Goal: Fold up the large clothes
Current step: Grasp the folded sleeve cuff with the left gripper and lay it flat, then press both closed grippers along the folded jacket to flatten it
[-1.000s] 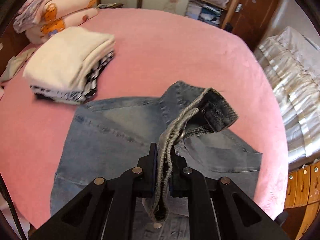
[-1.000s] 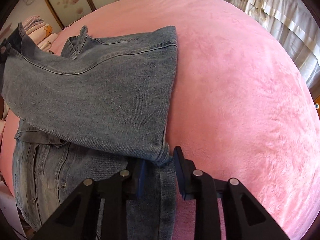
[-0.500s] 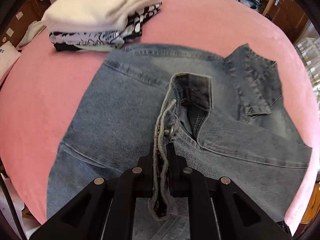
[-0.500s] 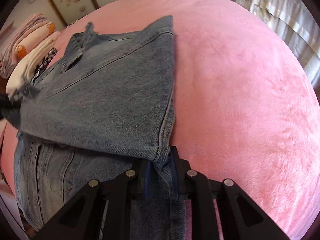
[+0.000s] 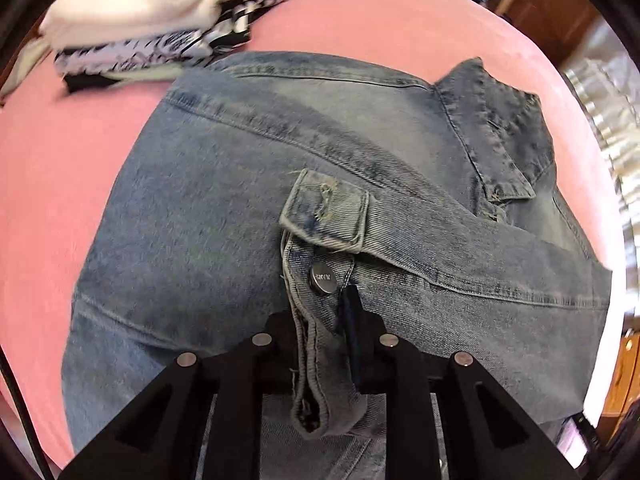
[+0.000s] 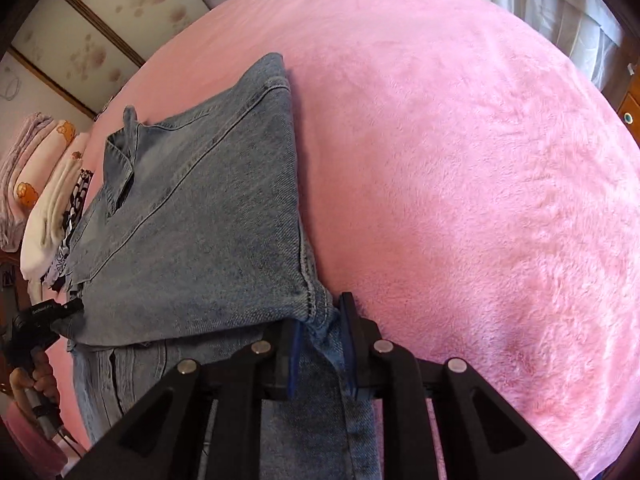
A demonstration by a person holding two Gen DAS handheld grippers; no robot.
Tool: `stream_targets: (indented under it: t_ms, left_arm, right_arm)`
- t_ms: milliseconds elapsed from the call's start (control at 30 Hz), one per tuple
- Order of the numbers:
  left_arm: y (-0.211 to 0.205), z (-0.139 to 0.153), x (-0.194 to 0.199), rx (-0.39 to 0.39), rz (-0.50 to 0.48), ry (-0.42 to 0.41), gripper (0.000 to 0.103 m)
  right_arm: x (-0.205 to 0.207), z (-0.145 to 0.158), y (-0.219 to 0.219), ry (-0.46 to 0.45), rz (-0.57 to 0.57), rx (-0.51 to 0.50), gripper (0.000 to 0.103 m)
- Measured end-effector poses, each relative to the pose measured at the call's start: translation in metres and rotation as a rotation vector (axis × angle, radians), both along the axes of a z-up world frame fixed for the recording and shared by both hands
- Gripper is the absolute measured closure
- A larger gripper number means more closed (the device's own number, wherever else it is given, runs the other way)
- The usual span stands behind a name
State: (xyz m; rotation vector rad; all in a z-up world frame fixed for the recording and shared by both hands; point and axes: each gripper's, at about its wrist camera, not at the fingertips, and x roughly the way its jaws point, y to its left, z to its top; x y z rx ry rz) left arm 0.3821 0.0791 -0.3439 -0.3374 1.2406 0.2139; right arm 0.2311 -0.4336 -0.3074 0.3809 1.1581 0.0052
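Item: denim jacket (image 5: 224, 208), centre frame on pink bed (image 5: 360, 28), sleeve folded across its body.

Left tongs (image 5: 326, 334): jaws parting, cuff (image 5: 320, 320) between them, pads looking slack.

Right tongs (image 6: 320, 336): clamped on the sleeve's fold corner (image 6: 316, 312), lower centre.

Risks: the cuff could snag on a withdrawing pad and drag the sleeve askew; a right-side tug would skew the fold. Folded stack (image 5: 160, 20), upper left, lies near the jacket.

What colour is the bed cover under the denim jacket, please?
Pink; the bed cover shows best in the right wrist view.
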Motion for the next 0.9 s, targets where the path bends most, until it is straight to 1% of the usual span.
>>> stream_targets:
  t_ms: [67, 100, 167, 200, 233, 300, 333, 367, 400, 433, 467, 500, 533, 567, 633, 700, 733, 767, 800, 867, 900]
  left_arm:
    - [-0.002, 0.000, 0.007, -0.012, -0.017, 0.003, 0.085]
    - [-0.002, -0.001, 0.009, -0.021, -0.020, 0.004, 0.085]
    - [-0.002, -0.003, 0.013, -0.030, -0.020, 0.006, 0.081]
    - [-0.003, -0.005, 0.013, -0.026, -0.023, 0.009, 0.080]
    - [-0.005, -0.005, 0.012, -0.020, -0.031, 0.011, 0.078]
    - [-0.001, -0.002, 0.009, 0.002, -0.041, 0.013, 0.073]
    - [-0.001, 0.001, 0.007, 0.029, -0.043, 0.017, 0.065]
    - [0.000, 0.002, 0.007, 0.048, -0.043, 0.016, 0.060]
    - [0.002, 0.005, 0.004, 0.064, -0.043, 0.011, 0.060]
    - [0.004, 0.007, 0.001, 0.087, -0.036, 0.012, 0.060]
    - [0.006, 0.010, -0.003, 0.112, -0.027, 0.023, 0.060]
    - [0.008, 0.012, -0.004, 0.114, -0.022, 0.029, 0.060]
    - [0.009, 0.015, -0.008, 0.115, -0.014, 0.034, 0.060]
    - [0.010, 0.020, -0.013, 0.110, -0.005, 0.033, 0.060]
    - [0.004, 0.032, -0.022, 0.105, -0.005, 0.009, 0.059]
    - [-0.007, 0.044, -0.033, 0.117, -0.021, -0.010, 0.053]
    - [-0.016, 0.048, -0.035, 0.120, -0.038, -0.016, 0.044]
    - [-0.029, 0.052, -0.037, 0.121, -0.067, -0.024, 0.038]
    - [-0.038, 0.056, -0.040, 0.119, -0.091, -0.034, 0.038]
    - [-0.061, 0.062, -0.044, 0.123, -0.136, -0.050, 0.037]
    - [-0.074, 0.062, -0.044, 0.115, -0.158, -0.051, 0.037]
  right_arm:
    - [0.002, 0.000, 0.003, 0.002, 0.025, -0.024, 0.087]
    - [0.002, -0.001, 0.001, 0.000, 0.013, -0.006, 0.086]
    - [-0.002, -0.007, -0.009, 0.004, -0.055, 0.081, 0.086]
    - [-0.002, -0.011, -0.012, 0.008, -0.080, 0.106, 0.086]
    - [-0.002, -0.014, -0.010, 0.014, -0.087, 0.108, 0.086]
    - [-0.001, -0.012, -0.004, 0.019, -0.079, 0.068, 0.085]
    - [0.000, -0.010, -0.002, 0.021, -0.071, 0.055, 0.085]
    - [0.000, -0.007, -0.003, 0.023, -0.064, 0.051, 0.085]
    - [0.001, -0.005, -0.003, 0.027, -0.059, 0.056, 0.082]
    - [0.000, -0.003, -0.005, 0.032, -0.056, 0.064, 0.076]
    - [-0.001, 0.000, -0.006, 0.039, -0.057, 0.066, 0.073]
    - [-0.002, 0.003, -0.006, 0.045, -0.054, 0.061, 0.072]
    - [-0.003, 0.008, -0.006, 0.048, -0.043, 0.051, 0.072]
    - [-0.007, 0.014, -0.006, 0.058, -0.032, 0.018, 0.072]
    - [-0.011, 0.026, -0.001, 0.063, -0.026, -0.043, 0.071]
    - [-0.019, 0.042, 0.003, 0.028, -0.039, -0.075, 0.071]
    - [-0.022, 0.049, 0.005, 0.003, -0.041, -0.073, 0.071]
    - [-0.024, 0.056, 0.010, -0.027, -0.032, -0.060, 0.071]
    - [-0.024, 0.062, 0.016, -0.051, -0.019, -0.050, 0.073]
    - [-0.019, 0.068, 0.031, -0.081, 0.031, -0.038, 0.081]
    - [-0.015, 0.069, 0.041, -0.089, 0.058, -0.030, 0.089]
